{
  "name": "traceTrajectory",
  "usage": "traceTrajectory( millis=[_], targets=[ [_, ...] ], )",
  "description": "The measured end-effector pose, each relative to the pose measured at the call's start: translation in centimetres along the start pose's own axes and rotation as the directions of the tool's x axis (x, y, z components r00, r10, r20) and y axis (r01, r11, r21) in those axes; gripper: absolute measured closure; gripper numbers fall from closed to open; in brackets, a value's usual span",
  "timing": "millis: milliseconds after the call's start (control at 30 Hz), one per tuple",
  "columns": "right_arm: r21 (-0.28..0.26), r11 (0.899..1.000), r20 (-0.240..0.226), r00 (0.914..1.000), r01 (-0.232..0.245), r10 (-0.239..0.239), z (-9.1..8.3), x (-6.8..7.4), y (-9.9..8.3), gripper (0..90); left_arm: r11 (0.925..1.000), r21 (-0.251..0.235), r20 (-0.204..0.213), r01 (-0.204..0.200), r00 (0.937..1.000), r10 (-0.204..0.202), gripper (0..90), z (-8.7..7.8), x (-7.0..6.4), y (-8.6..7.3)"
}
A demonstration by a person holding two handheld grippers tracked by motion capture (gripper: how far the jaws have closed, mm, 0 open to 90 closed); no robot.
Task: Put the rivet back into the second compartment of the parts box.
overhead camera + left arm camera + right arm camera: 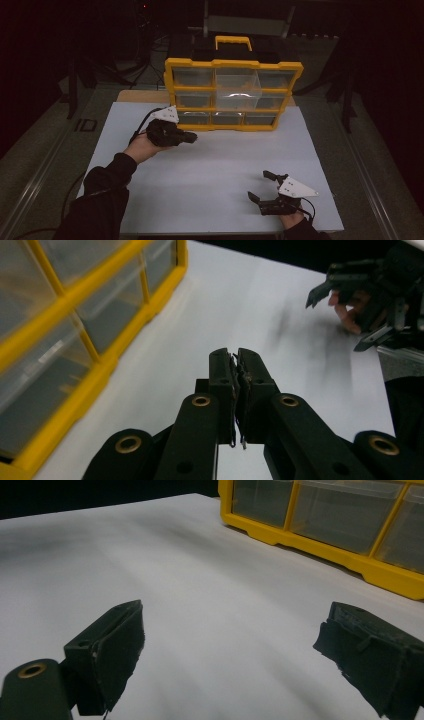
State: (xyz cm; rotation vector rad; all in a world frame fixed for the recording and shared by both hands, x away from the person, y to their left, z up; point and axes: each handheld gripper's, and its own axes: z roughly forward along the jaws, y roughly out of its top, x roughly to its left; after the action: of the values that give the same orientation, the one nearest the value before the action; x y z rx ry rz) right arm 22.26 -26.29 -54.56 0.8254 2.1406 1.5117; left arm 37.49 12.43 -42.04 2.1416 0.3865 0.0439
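**Kid:** High view first. What are you holding?

**Me:** Nothing. My left hand-held gripper (189, 136) is squeezed tight with nothing between its jaws. It hangs just in front of the bottom row of the yellow box (233, 94), close but not touching. My right hand-held gripper (259, 187) is spread wide, well apart from the box, low over the white surface (210, 175).

**Kid:** What could go wrong?

**Me:** I think the box could tip back if I bump it. It stands up tall on its edge. Its clear drawers (107, 315) look smooth and slippery, so my jaws might slide off.

**Kid:** And the jaws?

**Me:** Black, blocky, with rough pads (117, 652).
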Motion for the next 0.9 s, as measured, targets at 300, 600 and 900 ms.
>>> traceTrajectory(
  millis=[300, 600, 900],
  targets=[
    [-0.001, 1.0, 0.001, 1.0, 0.003, -0.003, 0.0, 0.0, 0.0, 9.7, 0.9976, -0.058, -0.031, -0.038, 0.9989, 0.036, 85.1, -2.9, 0.0, 3.5],
    [0.0, 1.0, -0.001, 1.0, 0.006, -0.006, 0.0, 0.0, 0.0, 9.7, 0.9884, -0.137, -0.035, -0.066, 0.9975, 0.062, 85.1, -4.6, 0.1, 7.2],
    [0.0, 1.0, -0.003, 1.0, 0.002, -0.002, 0.0, 0.0, 0.0, 9.7, 0.9813, -0.171, -0.044, -0.088, 0.9957, 0.081, 85.1, -5.4, 0.3, 10.2]
  ],
)
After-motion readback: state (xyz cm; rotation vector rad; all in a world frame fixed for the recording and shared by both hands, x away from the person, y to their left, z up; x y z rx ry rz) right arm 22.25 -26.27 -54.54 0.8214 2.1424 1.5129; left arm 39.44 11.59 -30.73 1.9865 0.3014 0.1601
